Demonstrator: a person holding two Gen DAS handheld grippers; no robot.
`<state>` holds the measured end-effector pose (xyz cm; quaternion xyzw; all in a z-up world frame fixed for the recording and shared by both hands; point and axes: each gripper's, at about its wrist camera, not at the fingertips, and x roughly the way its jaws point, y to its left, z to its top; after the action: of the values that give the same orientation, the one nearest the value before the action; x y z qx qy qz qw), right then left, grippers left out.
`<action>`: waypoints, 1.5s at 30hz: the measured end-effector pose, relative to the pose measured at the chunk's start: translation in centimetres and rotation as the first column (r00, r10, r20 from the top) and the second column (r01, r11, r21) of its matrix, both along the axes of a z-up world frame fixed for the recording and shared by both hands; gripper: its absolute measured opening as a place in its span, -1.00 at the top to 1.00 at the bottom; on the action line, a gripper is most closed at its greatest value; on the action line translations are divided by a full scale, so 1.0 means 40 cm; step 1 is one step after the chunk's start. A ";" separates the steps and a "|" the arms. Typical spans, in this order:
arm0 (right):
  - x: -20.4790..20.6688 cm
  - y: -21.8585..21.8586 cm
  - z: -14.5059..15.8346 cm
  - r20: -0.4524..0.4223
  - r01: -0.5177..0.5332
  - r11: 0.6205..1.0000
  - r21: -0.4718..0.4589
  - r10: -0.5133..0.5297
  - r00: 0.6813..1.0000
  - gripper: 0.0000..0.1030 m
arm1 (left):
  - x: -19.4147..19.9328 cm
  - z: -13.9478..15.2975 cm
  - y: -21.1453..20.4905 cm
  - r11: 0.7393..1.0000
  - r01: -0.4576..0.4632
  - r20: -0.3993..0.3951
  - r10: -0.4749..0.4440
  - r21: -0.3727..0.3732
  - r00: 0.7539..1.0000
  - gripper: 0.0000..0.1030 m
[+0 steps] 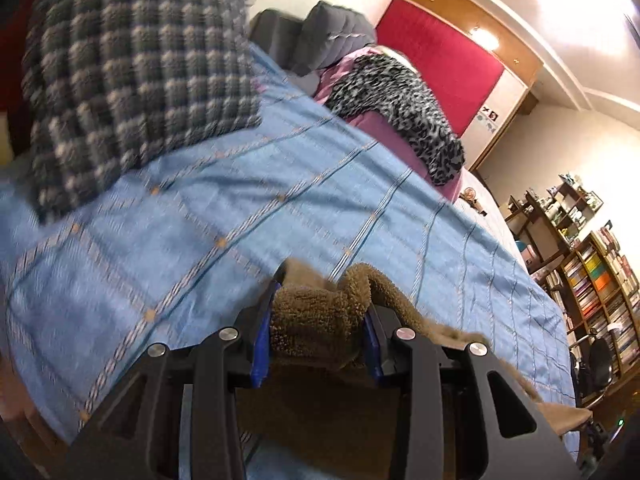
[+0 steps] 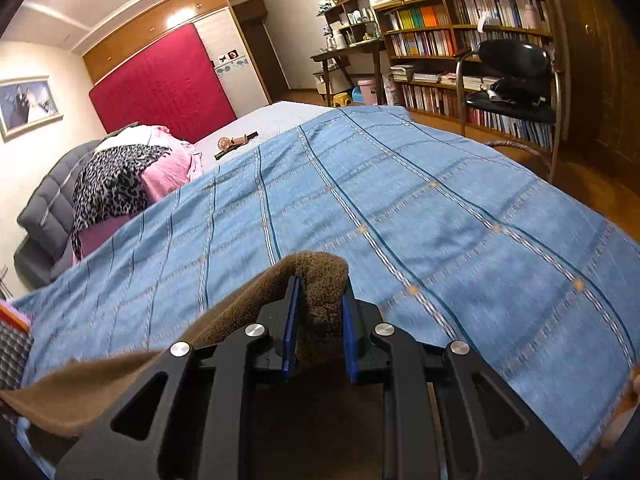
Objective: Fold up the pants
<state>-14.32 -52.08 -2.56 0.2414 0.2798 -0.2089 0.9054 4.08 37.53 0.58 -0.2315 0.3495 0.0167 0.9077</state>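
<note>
Jaws of the left gripper (image 1: 318, 334) and right gripper (image 2: 318, 330) each pinch the fuzzy brown fleece pants (image 2: 248, 308) above the blue striped bed (image 2: 400, 208), apparently mid-carry; next, lay them flat.

Blue striped bedspread (image 2: 400, 208); leopard-print cloth (image 2: 108, 184) on pink bedding (image 2: 168, 168); bookshelf (image 2: 460, 40); black chair (image 2: 512, 76); checkered cushion (image 1: 132, 80).

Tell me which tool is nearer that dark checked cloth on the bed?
Left. The left tool, shut on the brown pants, has the checked cloth large just ahead; the right tool sees only its edge far aside.
</note>
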 end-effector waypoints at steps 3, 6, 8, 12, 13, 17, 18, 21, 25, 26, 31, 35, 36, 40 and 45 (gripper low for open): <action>-0.059 0.021 -0.035 -0.014 -0.003 1.000 0.007 0.003 1.000 0.62 | -0.041 -0.061 0.020 0.999 -0.020 -0.037 0.019 -0.028 0.999 0.28; -0.102 0.032 -0.073 -0.038 0.003 1.000 0.015 -0.003 0.999 0.62 | -0.056 -0.107 0.029 0.999 -0.025 -0.065 0.024 -0.021 0.998 0.17; -0.118 0.031 -0.096 -0.057 0.012 0.999 0.037 -0.010 0.998 0.60 | -0.062 -0.124 0.034 0.999 -0.052 -0.088 0.051 -0.006 0.995 -0.09; -0.156 0.042 -0.111 -0.065 0.060 0.998 0.032 -0.058 0.996 0.08 | -0.079 -0.112 0.035 0.994 -0.099 -0.095 0.102 0.042 0.990 -0.58; -0.166 0.038 -0.111 -0.061 0.067 0.997 0.036 -0.065 0.996 0.02 | -0.079 -0.109 0.037 0.994 -0.099 -0.099 0.104 0.046 0.990 -0.61; -0.207 0.022 -0.107 -0.048 0.107 0.992 0.073 -0.103 0.993 0.01 | -0.100 -0.100 0.038 0.992 -0.111 -0.121 0.117 0.054 0.986 -0.63; -0.217 0.020 -0.106 -0.041 0.114 0.989 0.090 -0.111 0.993 0.01 | -0.108 -0.100 0.038 0.992 -0.117 -0.124 0.123 0.056 0.985 -0.63; -0.242 0.010 -0.103 0.015 0.108 0.970 0.217 -0.113 0.993 0.01 | -0.136 -0.095 0.037 0.986 -0.164 -0.148 0.167 0.033 0.975 -0.63; -0.242 -0.005 -0.109 0.120 0.042 0.905 0.424 -0.102 0.988 -0.31 | -0.171 -0.072 0.015 0.983 -0.180 -0.122 0.177 -0.016 0.977 -0.63; -0.234 -0.011 -0.116 0.137 0.026 0.881 0.472 -0.102 0.985 -0.32 | -0.175 -0.066 0.002 0.986 -0.169 -0.117 0.166 -0.017 0.979 -0.63; -0.176 -0.036 -0.176 0.153 -0.008 0.736 0.677 -0.131 0.979 -0.32 | -0.161 -0.053 -0.073 0.995 -0.065 -0.115 0.056 -0.076 0.992 -0.69; -0.140 -0.053 -0.189 0.108 0.041 0.720 0.692 -0.160 0.981 -0.32 | -0.146 -0.075 -0.129 0.990 0.009 -0.146 -0.029 -0.142 0.989 -0.70; -0.131 -0.055 -0.185 0.102 0.046 0.727 0.685 -0.158 0.982 -0.32 | -0.141 -0.079 -0.143 0.989 0.022 -0.152 -0.044 -0.145 0.987 -0.70; -0.095 -0.030 -0.146 0.062 0.080 0.820 0.567 -0.139 0.988 -0.20 | -0.128 -0.104 -0.203 0.981 0.079 -0.174 -0.110 -0.178 0.979 -0.70; -0.081 0.020 -0.096 0.031 0.103 0.928 0.357 -0.122 0.992 0.66 | -0.085 -0.155 -0.255 0.947 0.116 -0.199 -0.181 -0.298 0.963 -0.71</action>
<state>-17.54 -51.28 -6.41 0.4219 0.2745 -0.2003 0.8405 0.67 27.32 -5.63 -0.3288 0.4648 -0.0763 0.8186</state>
